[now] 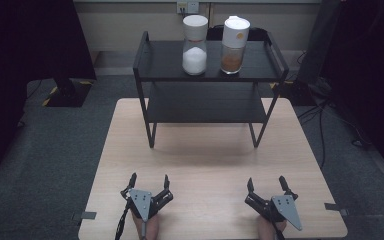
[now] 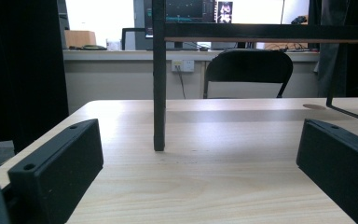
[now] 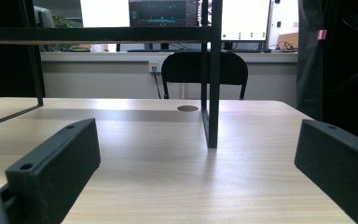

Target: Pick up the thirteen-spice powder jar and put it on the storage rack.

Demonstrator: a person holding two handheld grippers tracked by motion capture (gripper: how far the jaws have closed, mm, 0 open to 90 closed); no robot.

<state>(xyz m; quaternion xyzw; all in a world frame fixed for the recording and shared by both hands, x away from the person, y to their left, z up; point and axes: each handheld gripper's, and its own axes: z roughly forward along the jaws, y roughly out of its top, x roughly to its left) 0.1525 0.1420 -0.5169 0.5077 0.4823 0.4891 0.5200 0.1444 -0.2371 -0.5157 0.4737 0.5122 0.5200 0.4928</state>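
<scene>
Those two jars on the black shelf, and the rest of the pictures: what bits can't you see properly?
- White jar: high view; too small to tell what the white stuff is.
- Brown jar: high view; its label is too small to read.
- Lower shelf: high view; its back part is hidden under the top shelf.
- Hands: high view; cut off by the bottom edge behind the left claw and right claw.
- Screens: left gripper view; blurred, cut by the top edge.

High view: overhead from near edge, facing forward and down on surface (image 1: 210, 150) and black rack (image 1: 207, 80). Left and right gripper views: low, just above surface, facing forward; both share rack legs (image 2: 159, 93) and chair (image 3: 204, 70) behind.
</scene>
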